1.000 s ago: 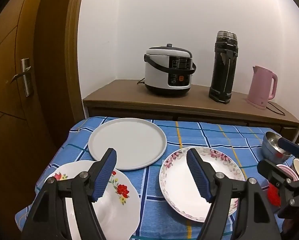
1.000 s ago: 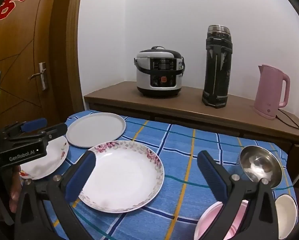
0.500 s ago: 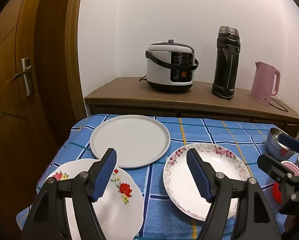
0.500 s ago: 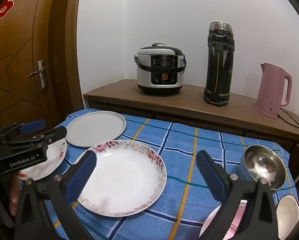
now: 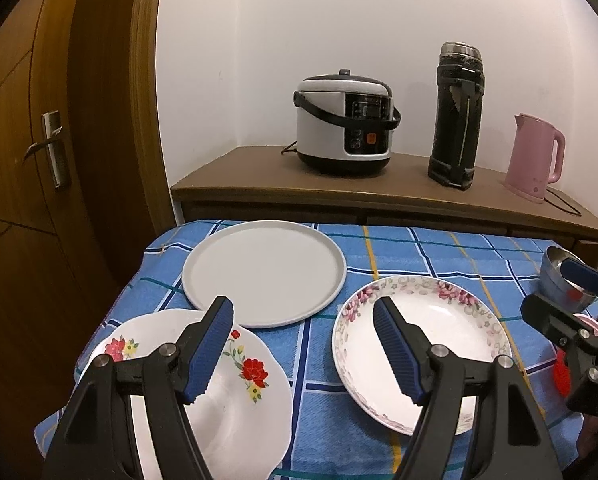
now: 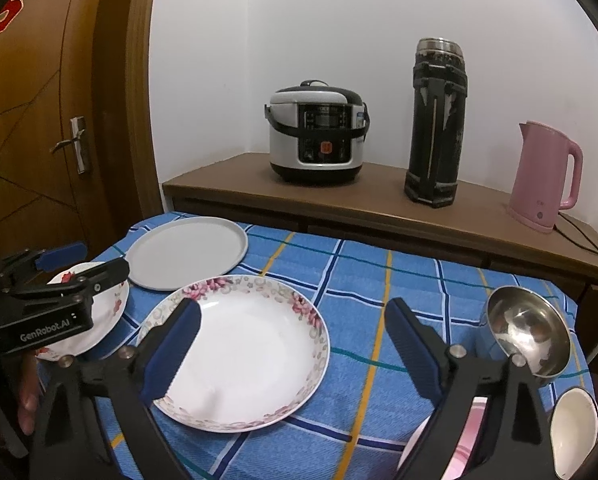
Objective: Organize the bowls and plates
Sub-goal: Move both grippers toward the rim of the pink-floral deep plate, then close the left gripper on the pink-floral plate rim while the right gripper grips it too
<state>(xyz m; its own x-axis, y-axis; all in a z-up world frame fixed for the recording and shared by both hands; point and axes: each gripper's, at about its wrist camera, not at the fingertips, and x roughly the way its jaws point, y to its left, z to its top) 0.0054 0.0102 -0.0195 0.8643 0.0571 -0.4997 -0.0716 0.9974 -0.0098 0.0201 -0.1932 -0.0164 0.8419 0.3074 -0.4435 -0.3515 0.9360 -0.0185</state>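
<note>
Left gripper & right gripper both spread wide, holding nothing. Red-flower plate sits at table's front-left corner, pink-flower plate mid-front. Likely ceramic: stiff, slick, breakable; pinch at rim.

A home dining corner: a sideboard carries a rice cooker, a thermos and a pink kettle; before it, a checked tablecloth; left, a wooden door.

Glossy glazed flowered plate, matt grey plate, polished metal bowl, woven checked cloth.
</note>
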